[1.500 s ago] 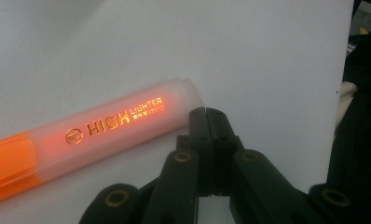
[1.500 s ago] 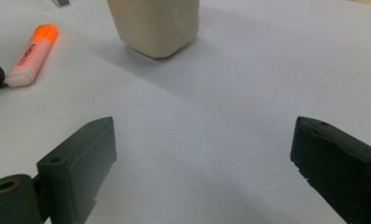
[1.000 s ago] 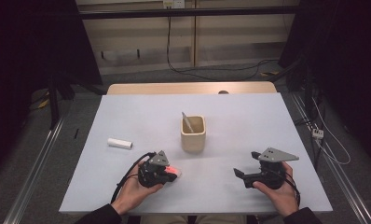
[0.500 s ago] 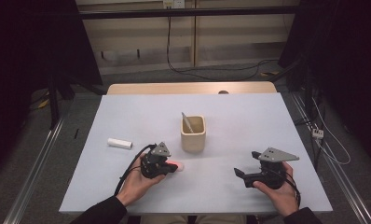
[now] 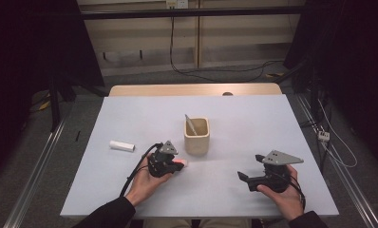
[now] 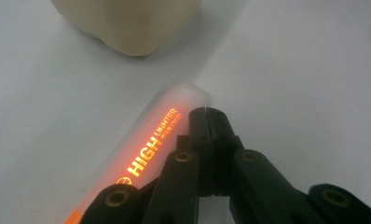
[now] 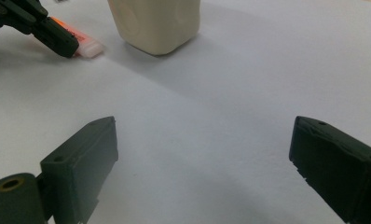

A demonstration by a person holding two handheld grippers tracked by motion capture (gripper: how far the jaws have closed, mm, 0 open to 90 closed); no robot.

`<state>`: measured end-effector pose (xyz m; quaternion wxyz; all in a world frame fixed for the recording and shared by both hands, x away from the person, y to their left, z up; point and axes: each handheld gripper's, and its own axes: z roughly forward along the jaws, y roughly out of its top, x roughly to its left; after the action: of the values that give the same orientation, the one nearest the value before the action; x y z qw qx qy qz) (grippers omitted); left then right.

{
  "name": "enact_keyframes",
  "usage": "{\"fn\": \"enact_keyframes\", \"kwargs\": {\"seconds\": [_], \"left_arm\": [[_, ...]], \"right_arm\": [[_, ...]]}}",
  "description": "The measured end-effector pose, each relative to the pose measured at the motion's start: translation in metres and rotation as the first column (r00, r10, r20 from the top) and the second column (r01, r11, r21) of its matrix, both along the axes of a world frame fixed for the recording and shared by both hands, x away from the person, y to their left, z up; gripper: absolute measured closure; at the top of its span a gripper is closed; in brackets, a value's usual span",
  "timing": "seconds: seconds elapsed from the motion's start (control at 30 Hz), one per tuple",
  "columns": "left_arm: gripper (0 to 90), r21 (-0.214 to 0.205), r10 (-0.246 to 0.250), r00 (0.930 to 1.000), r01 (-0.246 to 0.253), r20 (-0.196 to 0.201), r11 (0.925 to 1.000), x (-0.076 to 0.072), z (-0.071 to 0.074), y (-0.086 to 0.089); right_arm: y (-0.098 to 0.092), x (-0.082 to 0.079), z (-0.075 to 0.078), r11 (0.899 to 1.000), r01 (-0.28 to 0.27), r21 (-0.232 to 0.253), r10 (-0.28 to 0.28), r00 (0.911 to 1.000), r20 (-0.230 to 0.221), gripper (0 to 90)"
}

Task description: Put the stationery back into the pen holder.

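Left gripper view showed the left gripper (image 6: 206,112) with jaws closed empty beside a light, slippery orange plastic highlighter (image 6: 148,156), best gripped mid-barrel.

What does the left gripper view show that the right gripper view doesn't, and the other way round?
Left gripper view: the left gripper with its jaws pressed shut together, and the orange highlighter lying alongside them rather than between them, its HIGH LIGHTER print readable.
Right gripper view: the right gripper with its jaws wide apart and nothing between them, plus the left gripper seen farther off with its tip at the highlighter.
Both: the lower body of the beige cup, the highlighter's pale cap end, and the white table.
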<state>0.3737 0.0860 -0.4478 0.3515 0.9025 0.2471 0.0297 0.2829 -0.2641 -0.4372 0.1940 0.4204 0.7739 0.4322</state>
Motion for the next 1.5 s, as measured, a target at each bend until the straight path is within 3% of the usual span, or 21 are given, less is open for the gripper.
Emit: {"fn": "enact_keyframes", "kwargs": {"seconds": [0.43,0.6,0.77,0.83,0.97,1.13,1.23,1.27,1.4,1.5], "left_arm": [[90.0,0.004,0.048,0.9988,-0.048,0.005,0.9988,0.008,-0.002,0.0],[90.0,-0.027,0.071,0.9974,-0.072,-0.012,0.997,0.008,-0.005,0.001],[90.0,-0.033,0.074,0.9972,-0.074,-0.008,0.9967,0.008,-0.005,0.002],[89.7,-0.02,0.099,0.995,-0.099,0.016,0.9949,0.008,-0.005,0.002],[89.1,-0.033,0.085,0.9963,-0.085,-0.007,0.9958,0.009,-0.005,0.005],[80.9,-0.021,0.018,0.9998,-0.018,-0.009,0.9996,0.004,0.0,0.008],[74.4,-0.009,-0.002,0.9996,0.002,0.027,1.0,-0.001,0.005,0.011],[70.8,0.001,0.003,0.9989,-0.003,0.046,1.0,-0.002,0.008,0.013],[49.8,-0.029,0.026,0.9972,-0.024,0.071,0.9993,0.0,0.016,0.023],[33.5,-0.03,0.036,0.9943,-0.033,0.1,0.999,0.002,0.02,0.027]], "right_arm": [[0.0,0.001,-0.001,1.0,-0.004,0.001,0.004,1.0,-0.008,7.6],[0.0,0.001,-0.002,1.0,-0.005,0.002,0.005,0.9998,-0.02,7.6],[0.0,0.001,-0.002,1.0,-0.006,0.004,0.006,0.9998,-0.02,7.6],[0.0,0.001,-0.002,1.0,-0.006,0.004,0.006,0.9998,-0.021,7.6],[0.0,0.001,-0.002,1.0,-0.007,0.004,0.007,0.9998,-0.021,7.4],[0.0,0.001,-0.002,1.0,-0.006,0.007,0.006,0.9998,-0.021,7.4],[0.0,0.001,-0.002,1.0,-0.008,0.007,0.008,0.9998,-0.021,7.4],[0.0,0.001,-0.002,1.0,-0.008,0.007,0.008,0.9998,-0.02,7.4],[0.0,0.001,-0.002,1.0,-0.01,0.008,0.01,0.9998,-0.019,7.7],[0.0,0.001,-0.002,1.0,-0.009,0.009,0.009,0.9998,-0.02,7.7]]}}
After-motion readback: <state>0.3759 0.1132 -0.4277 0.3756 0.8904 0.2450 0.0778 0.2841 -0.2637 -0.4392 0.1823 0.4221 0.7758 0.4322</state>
